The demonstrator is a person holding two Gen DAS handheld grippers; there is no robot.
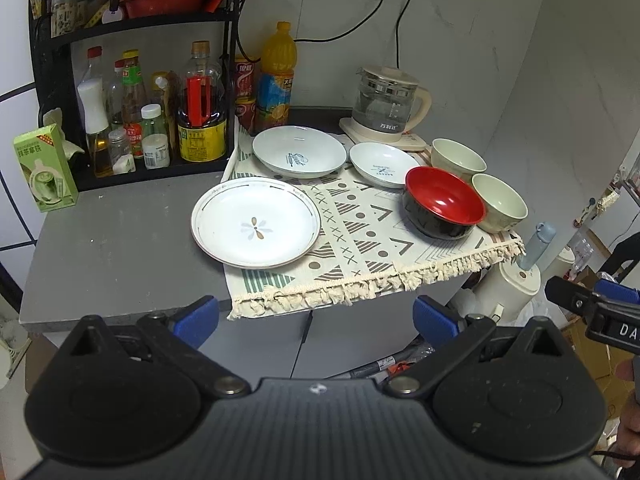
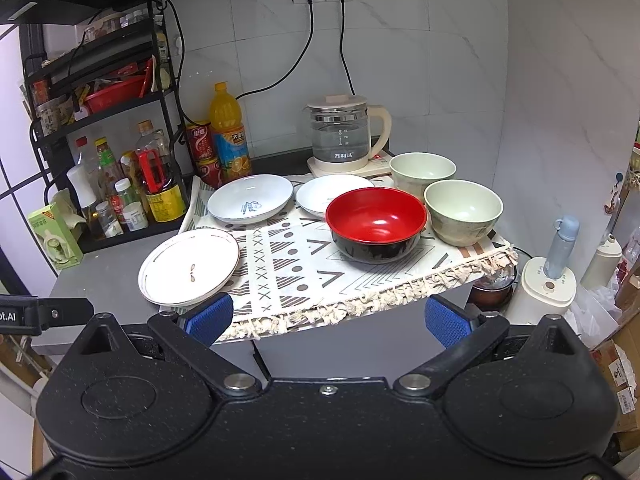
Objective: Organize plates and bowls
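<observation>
Left wrist view: left gripper (image 1: 316,316) fingers apart, empty, short of the tabletop (image 1: 120,248). Flat plate (image 1: 256,227) overlaps the cloth (image 1: 352,240) edge.

Right wrist view: right gripper (image 2: 328,318) fingers apart, empty. Red bowl (image 2: 376,222) on cloth, beside two green bowls (image 2: 463,210).

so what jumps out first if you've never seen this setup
The red bowl with its black outside stands out most, sitting toward the right of the patterned cloth beside two pale green bowls. Next comes the flat white plate hanging half off the cloth's left edge, and the orange juice bottle against the back wall.
</observation>
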